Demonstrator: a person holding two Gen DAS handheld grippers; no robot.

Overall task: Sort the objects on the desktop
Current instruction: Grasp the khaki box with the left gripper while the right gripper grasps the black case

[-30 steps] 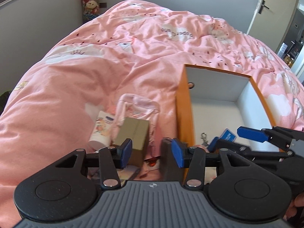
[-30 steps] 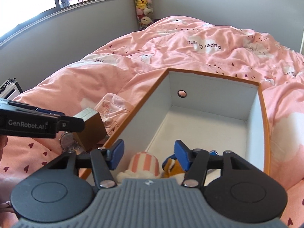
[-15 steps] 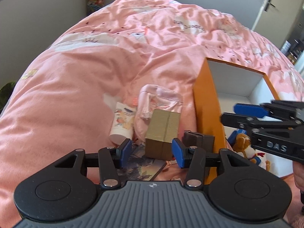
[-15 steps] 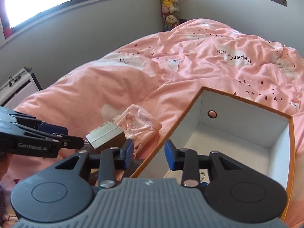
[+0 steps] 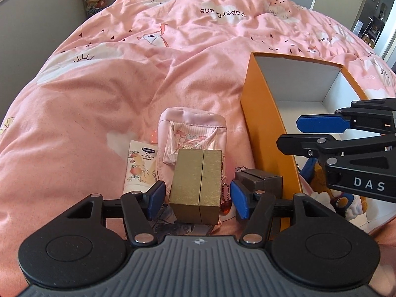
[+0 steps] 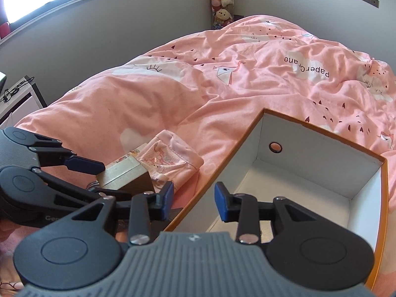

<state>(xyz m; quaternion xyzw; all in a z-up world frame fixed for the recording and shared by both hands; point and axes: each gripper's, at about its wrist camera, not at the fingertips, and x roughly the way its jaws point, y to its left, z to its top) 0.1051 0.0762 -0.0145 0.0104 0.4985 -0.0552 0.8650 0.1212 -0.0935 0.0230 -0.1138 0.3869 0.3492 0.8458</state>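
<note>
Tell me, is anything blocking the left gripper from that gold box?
Nothing visible does. The gold box stands right between the left gripper's open blue pads, which have just been widening and do not press on it yet. The tube and pink pouch lie beside and behind it, the grey box to its right.

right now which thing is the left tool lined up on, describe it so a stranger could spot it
On the pink duvet, just left of the orange box, lies a small cluster of items. The one in question is the gold box with a seam down its middle, in front of the pink pouch and brighter than the dark grey box beside it.
</note>
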